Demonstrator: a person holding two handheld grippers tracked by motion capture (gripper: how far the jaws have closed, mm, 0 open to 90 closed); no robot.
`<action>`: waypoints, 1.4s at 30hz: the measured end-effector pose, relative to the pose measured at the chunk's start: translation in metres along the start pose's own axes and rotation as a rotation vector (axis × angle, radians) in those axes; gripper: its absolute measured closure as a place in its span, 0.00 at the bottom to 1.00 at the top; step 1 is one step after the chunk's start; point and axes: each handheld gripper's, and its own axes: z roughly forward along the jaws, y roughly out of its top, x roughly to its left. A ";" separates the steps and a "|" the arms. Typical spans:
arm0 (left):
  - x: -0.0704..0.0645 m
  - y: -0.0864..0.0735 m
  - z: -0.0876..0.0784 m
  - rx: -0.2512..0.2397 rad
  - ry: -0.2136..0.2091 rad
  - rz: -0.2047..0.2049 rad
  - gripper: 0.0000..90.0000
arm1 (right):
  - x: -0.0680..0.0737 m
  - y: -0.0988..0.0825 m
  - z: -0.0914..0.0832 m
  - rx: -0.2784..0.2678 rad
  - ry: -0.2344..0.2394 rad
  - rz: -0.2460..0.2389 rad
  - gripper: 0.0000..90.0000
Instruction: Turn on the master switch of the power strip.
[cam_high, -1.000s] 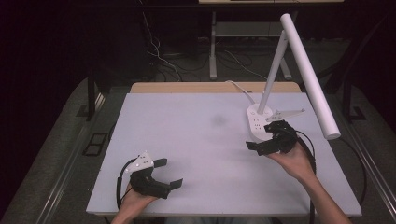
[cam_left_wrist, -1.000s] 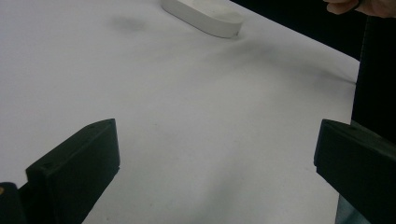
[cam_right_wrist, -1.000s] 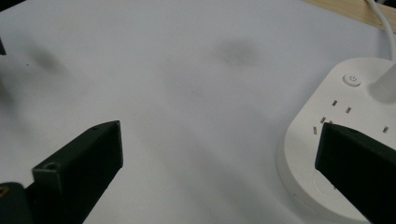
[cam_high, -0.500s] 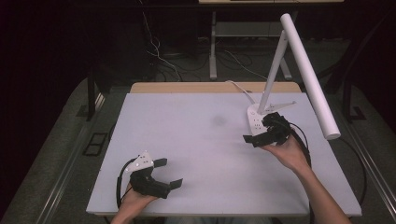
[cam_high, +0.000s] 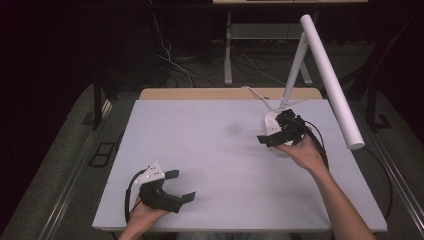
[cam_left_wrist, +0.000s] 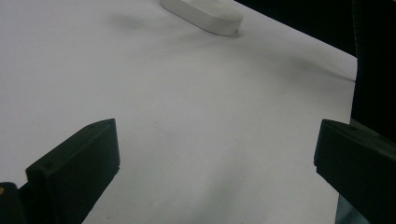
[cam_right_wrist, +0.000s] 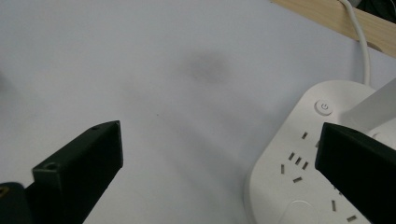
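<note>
**Right gripper closes in on the desk lamp's base**

Dark room, with a white table (cam_high: 215, 165) lit from above and cables trailing on the floor behind it. A person sits at the near edge, forearms entering from below, a two-jaw gripper in each hand.

Over the last second the right gripper (cam_high: 278, 136) has moved forward and to the left, and now hangs at the white lamp base (cam_high: 271, 122) at the table's far right, its jaws spread wide and grasping nothing. The left gripper (cam_high: 179, 187) has stayed resting near the front left corner, jaws likewise released. This suggests the right hand is about to work on the base, perhaps its power button, while the left waits.

From the high view, the lamp's slanted stem and long white tube head (cam_high: 331, 82) are plain, but the base's details are lost. The right gripper view supplies them: a round power button (cam_right_wrist: 323, 107), rows of socket slots (cam_right_wrist: 296, 163), and a white cord (cam_right_wrist: 362, 46) running off past the wooden table edge. The left gripper view shows the lamp base (cam_left_wrist: 203, 14) far off across bare tabletop.
</note>
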 end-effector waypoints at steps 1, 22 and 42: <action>0.000 0.000 0.000 0.001 0.000 0.001 0.00 | -0.001 0.001 0.001 0.003 -0.003 -0.002 0.00; 0.003 -0.001 0.001 0.015 0.003 0.002 0.00 | -0.030 0.024 0.018 0.071 -0.058 0.001 0.42; 0.005 -0.001 -0.001 0.013 0.009 0.004 0.00 | -0.034 0.041 0.045 0.105 -0.186 -0.069 0.97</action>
